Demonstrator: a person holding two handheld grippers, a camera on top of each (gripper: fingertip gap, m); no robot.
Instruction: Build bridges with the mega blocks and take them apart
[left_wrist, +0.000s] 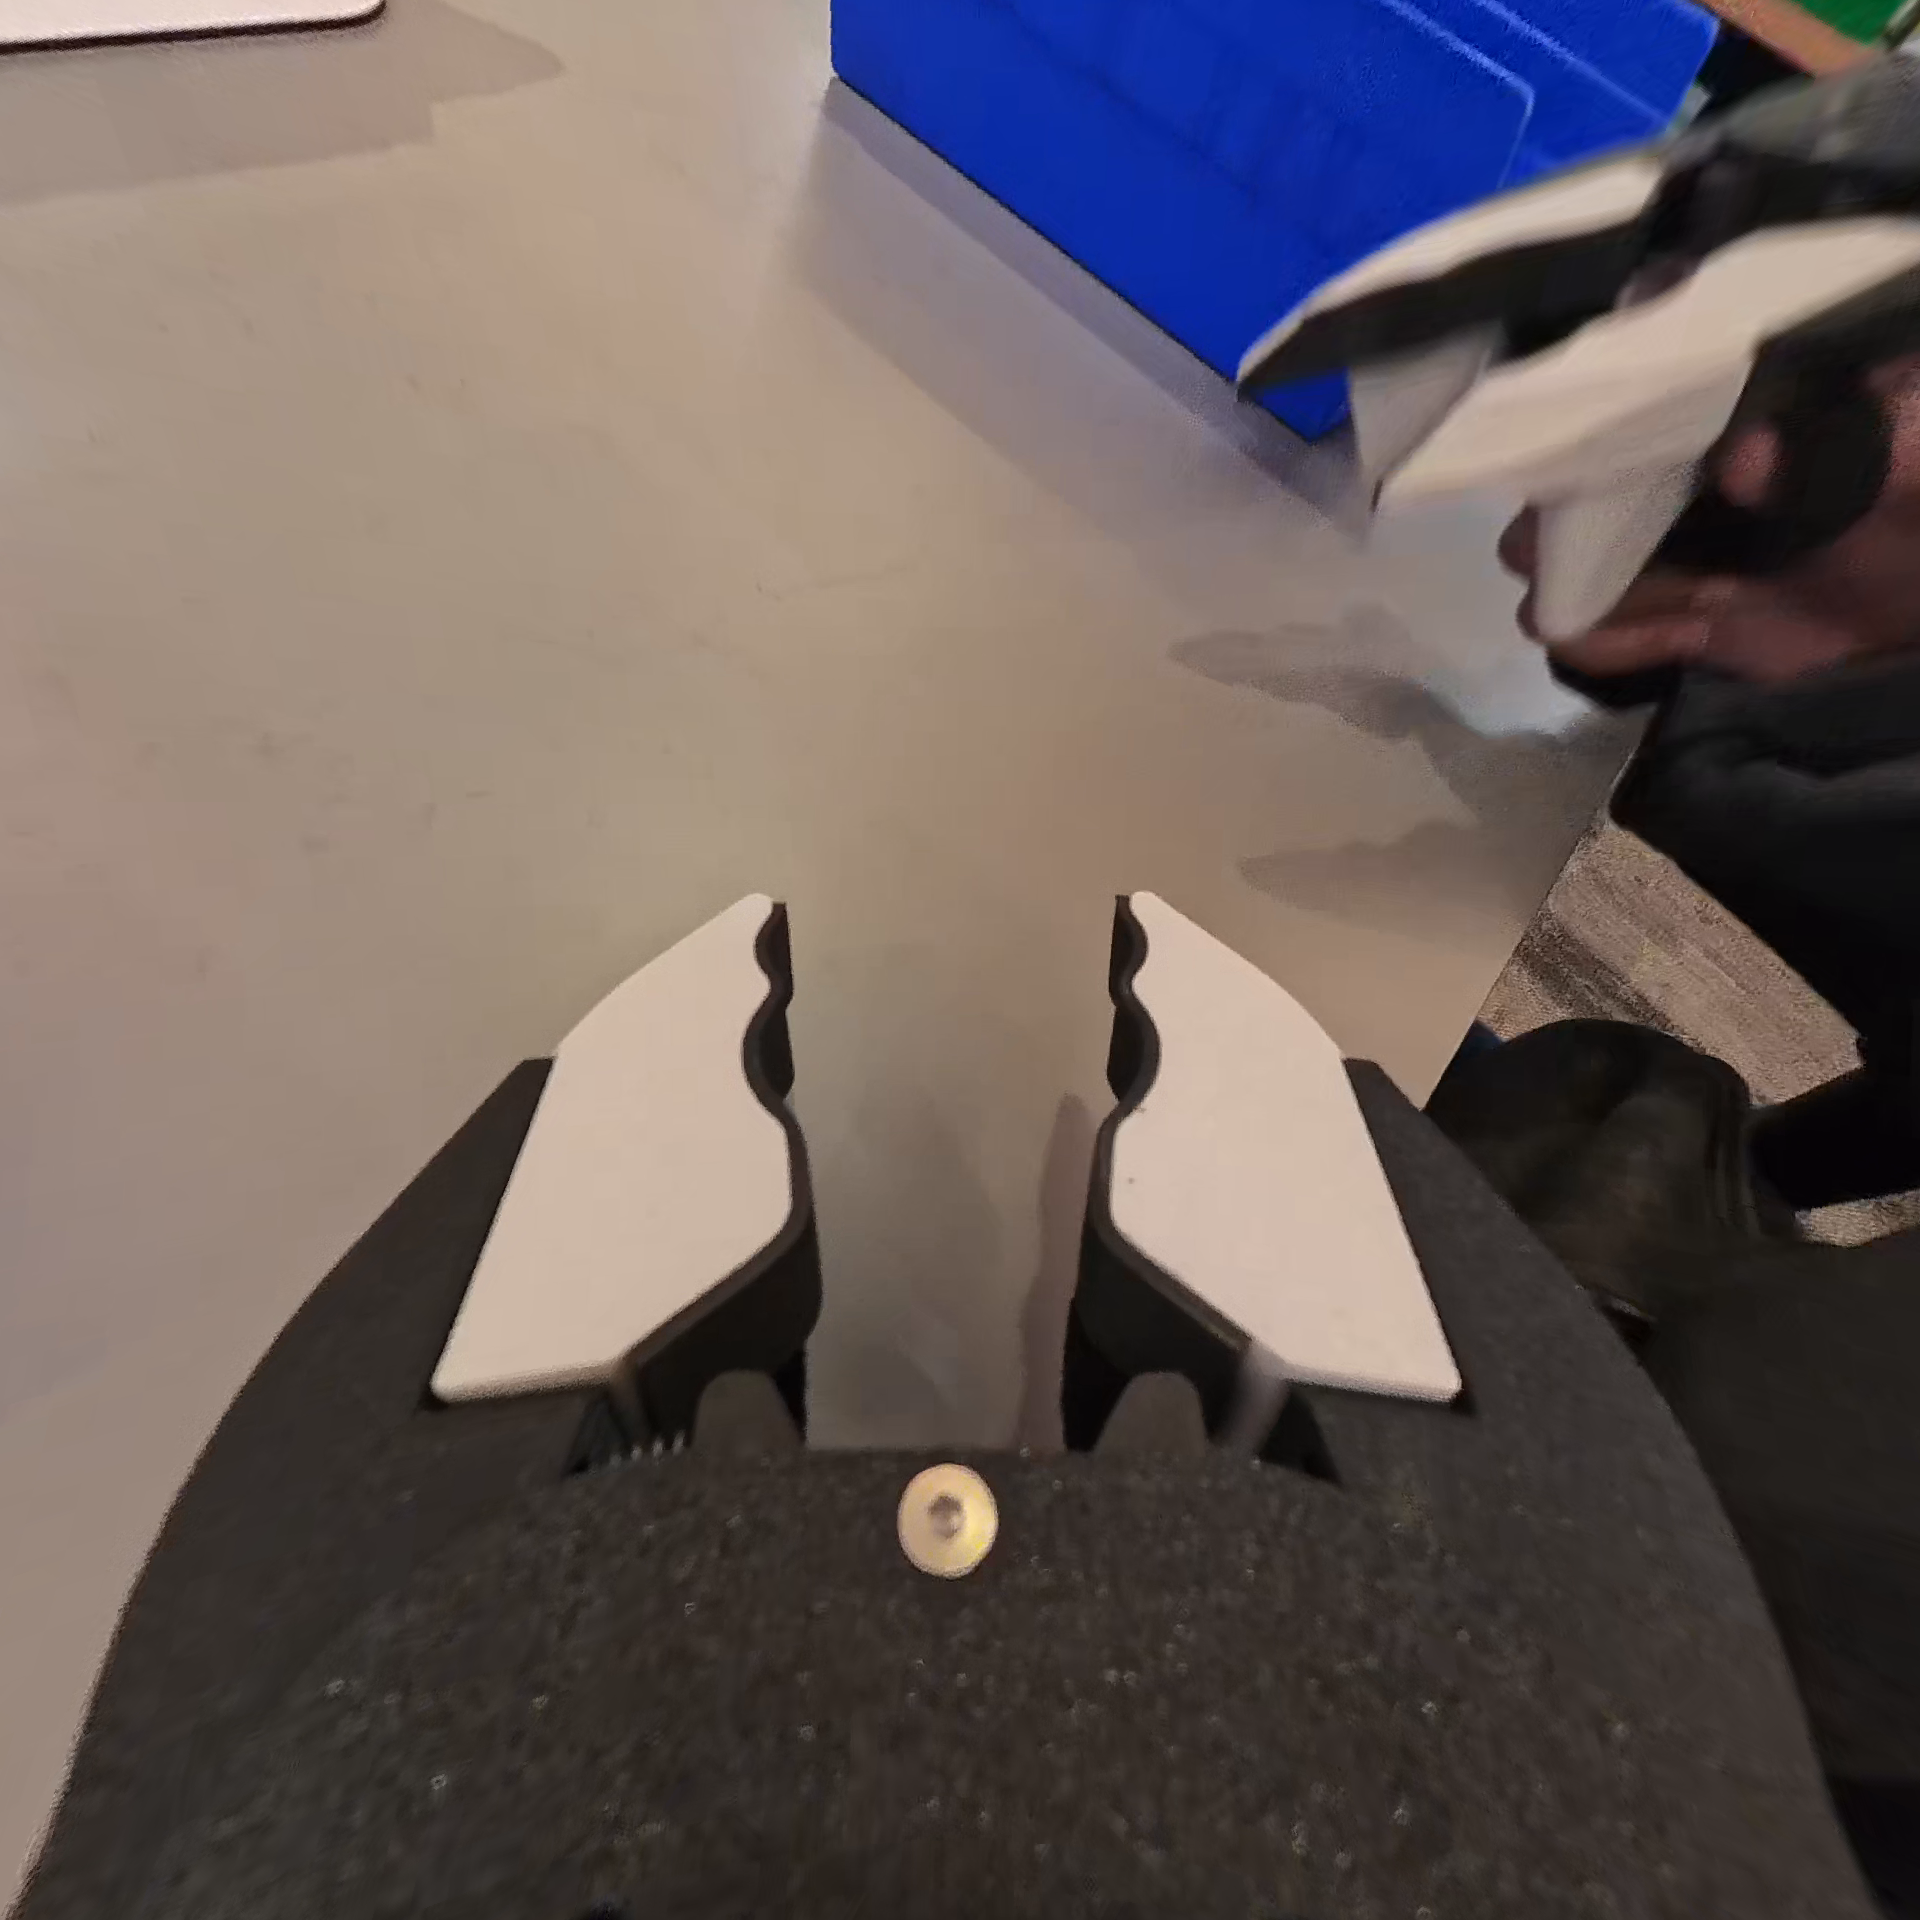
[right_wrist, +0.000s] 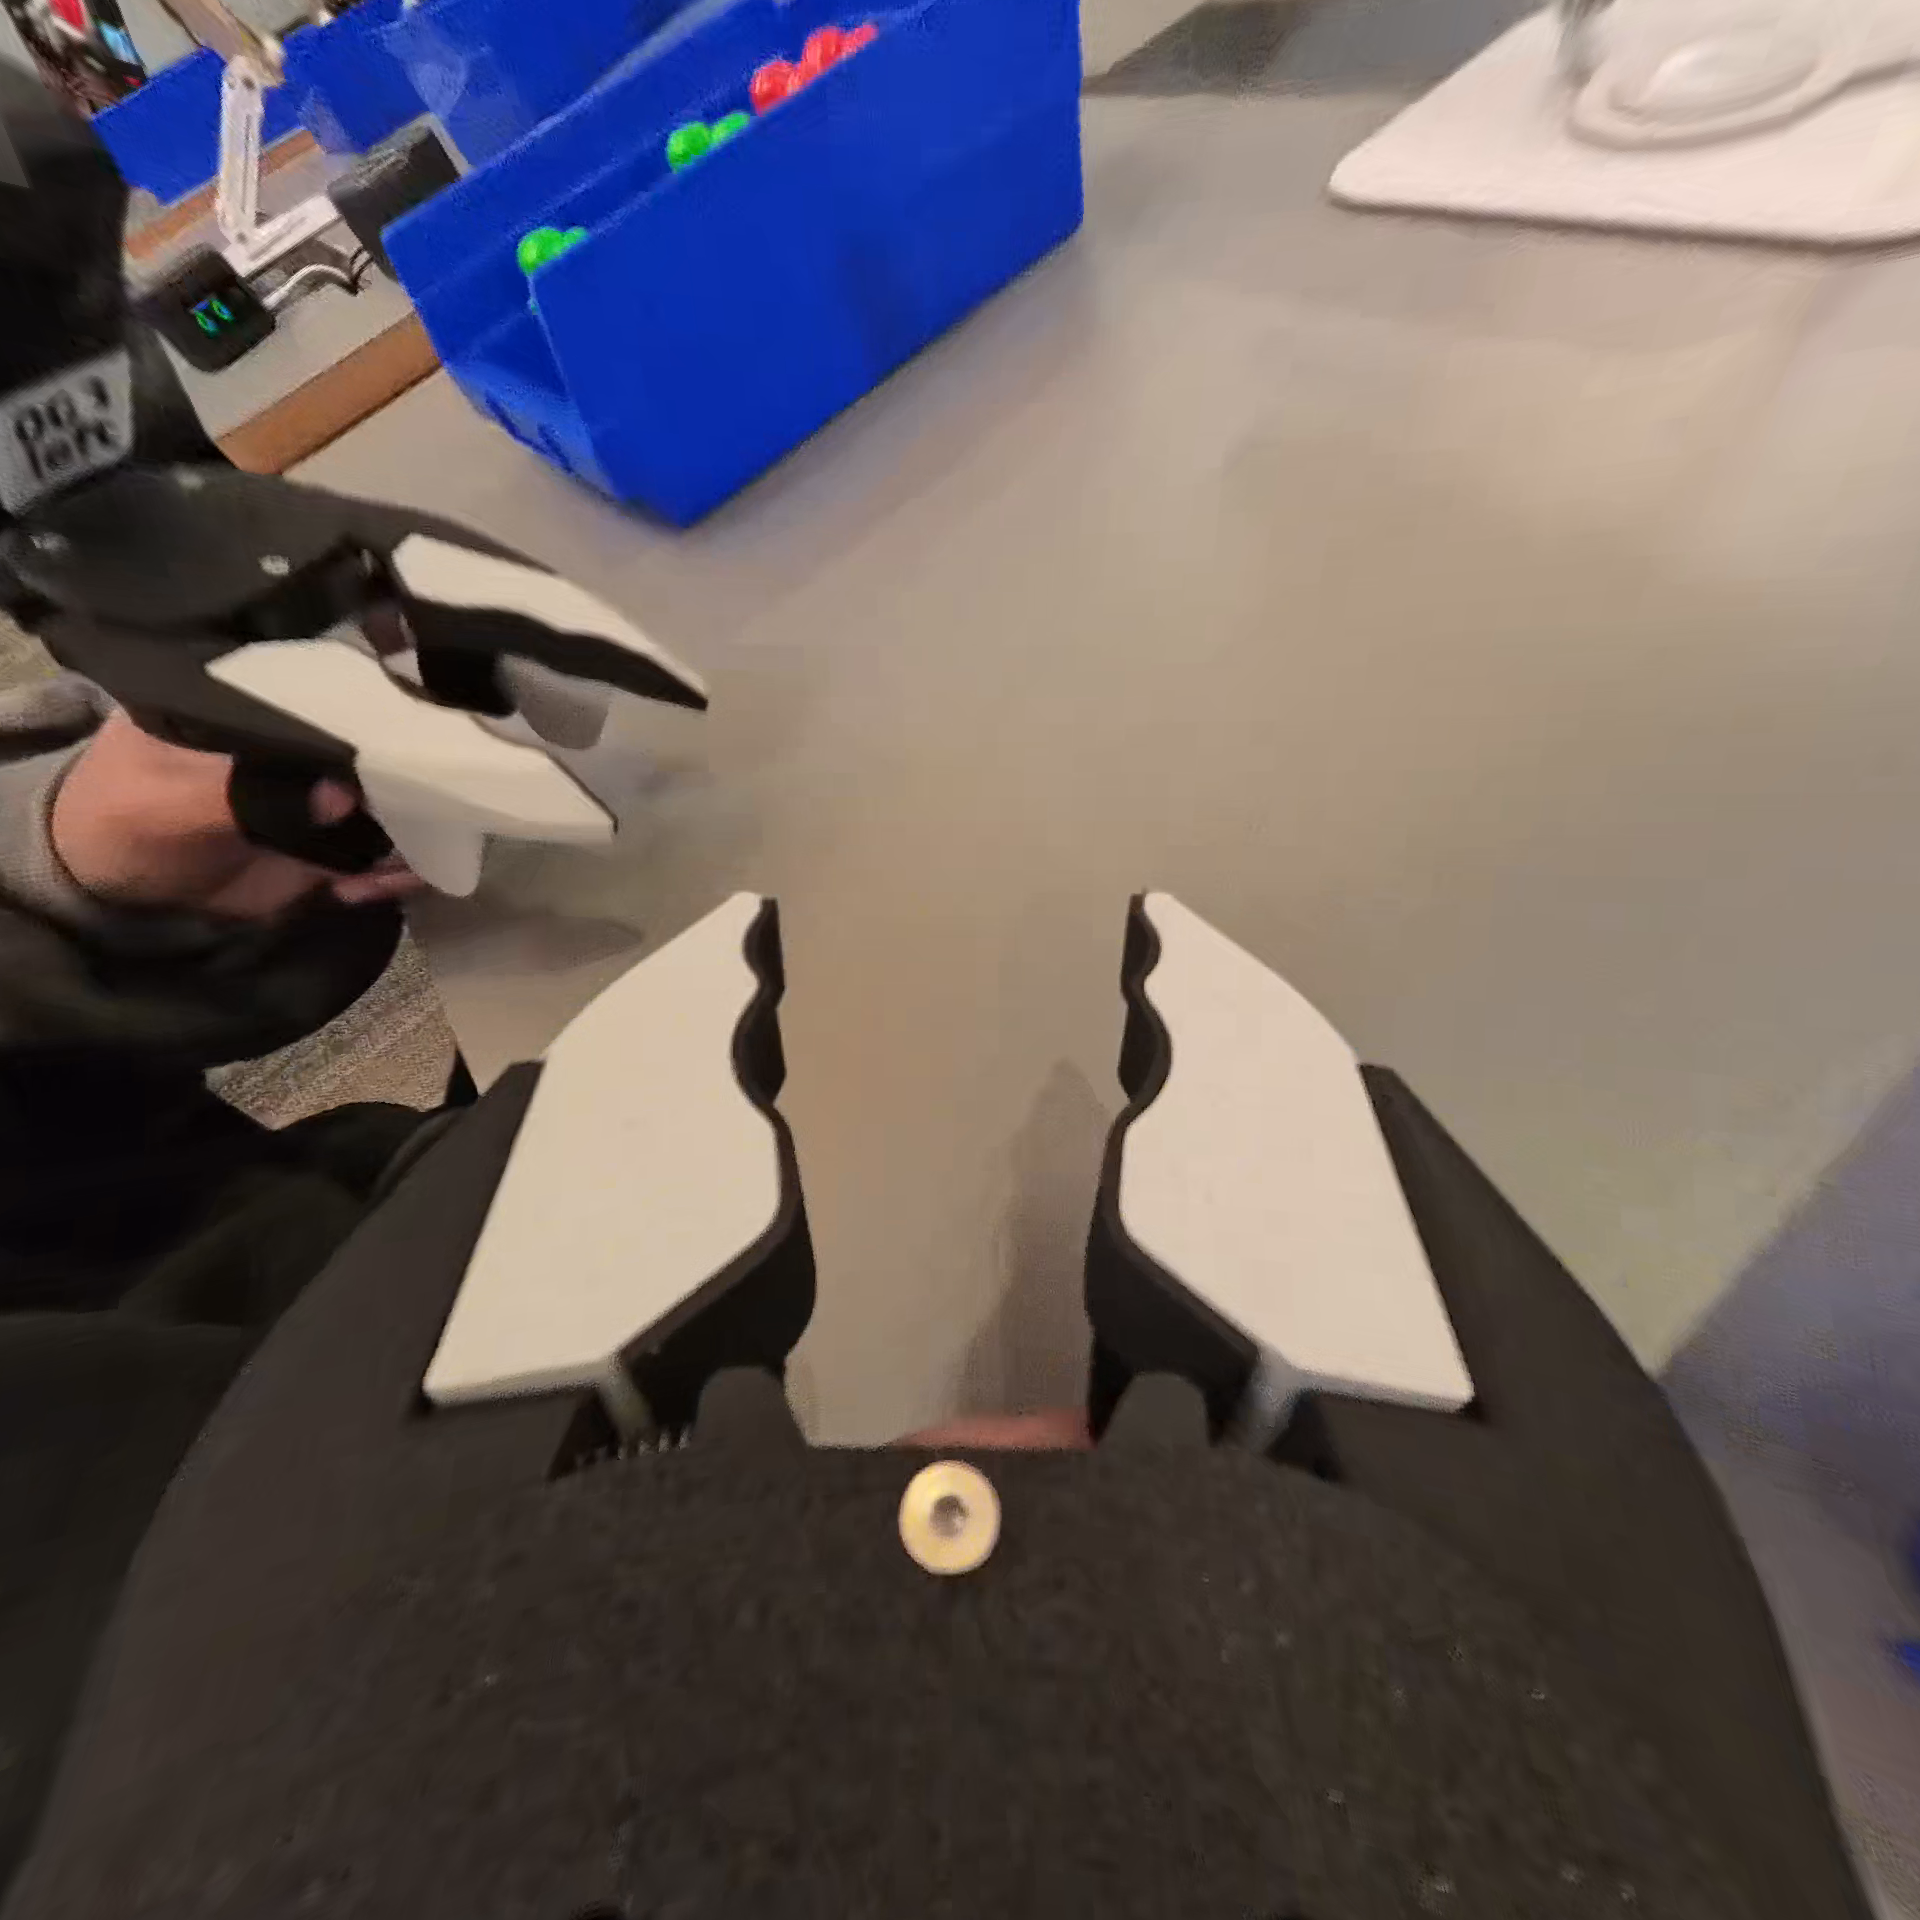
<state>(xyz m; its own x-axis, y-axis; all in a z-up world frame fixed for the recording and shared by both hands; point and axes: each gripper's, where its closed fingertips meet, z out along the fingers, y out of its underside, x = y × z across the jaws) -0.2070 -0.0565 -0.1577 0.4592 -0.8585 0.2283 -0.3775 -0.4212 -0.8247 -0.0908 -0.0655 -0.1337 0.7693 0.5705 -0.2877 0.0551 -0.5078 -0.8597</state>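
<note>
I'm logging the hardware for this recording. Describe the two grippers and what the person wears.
Both grippers, left and right, look alike: a black, grainy body with one silver screw in the middle and two pale grey fingers with wavy black inner edges. The left gripper also carries a small grey label. The person wears a grey sleeve and a dark fingerless glove.

We see the mega blocks only as rounded tops poking above the wall of a blue bin: green blocks (right_wrist: 551, 249) low at the near end, more green (right_wrist: 704, 140) midway, red blocks (right_wrist: 810, 64) at the far end. All lie loose inside, none joined that we can tell.
</note>
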